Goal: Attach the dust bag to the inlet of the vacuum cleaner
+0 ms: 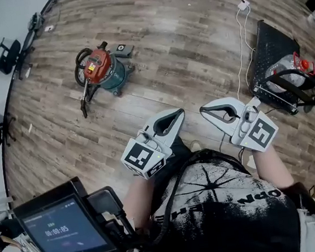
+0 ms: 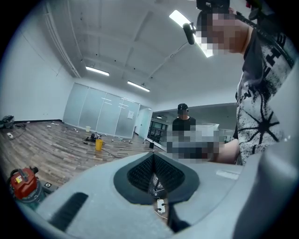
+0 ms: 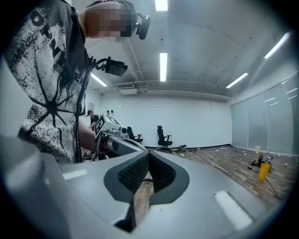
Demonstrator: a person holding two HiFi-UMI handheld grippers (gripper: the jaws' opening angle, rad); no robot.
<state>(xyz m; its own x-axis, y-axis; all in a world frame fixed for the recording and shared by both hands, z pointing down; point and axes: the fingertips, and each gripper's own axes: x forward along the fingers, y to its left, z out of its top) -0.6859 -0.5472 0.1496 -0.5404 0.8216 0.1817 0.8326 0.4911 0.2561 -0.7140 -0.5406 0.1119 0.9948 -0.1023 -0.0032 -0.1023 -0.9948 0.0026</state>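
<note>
**Approach stage: both tongs empty, vacuum well ahead**

Left tongs (image 1: 174, 116) closed, pads together, nothing between them; right tongs (image 1: 207, 111) likewise closed and empty; both are held close to the person's chest, tips near each other.

The vacuum (image 1: 101, 72), red top over a teal drum, stands on the wood floor well apart from both tongs, toward the upper left of the head view; a black hose loops at its left side. A flat grey item (image 1: 121, 50) lies just beside the drum; judged likely to be the dust bag, not confirmed at this size. The inlet cannot be made out from here.

Assessment: task not begun; the step in hand is the approach.

Recommendations:
- close in on the side where the inlet shows;
- open the tongs before reaching;
- take the bag by its stiff collar, not its soft body;
- steady the drum with the other tongs, since it may shift under a push;
- set the collar square to the inlet, then press evenly.

Hazard: a white cable (image 1: 241, 32) lies on the floor to the right; keep clear.
</note>
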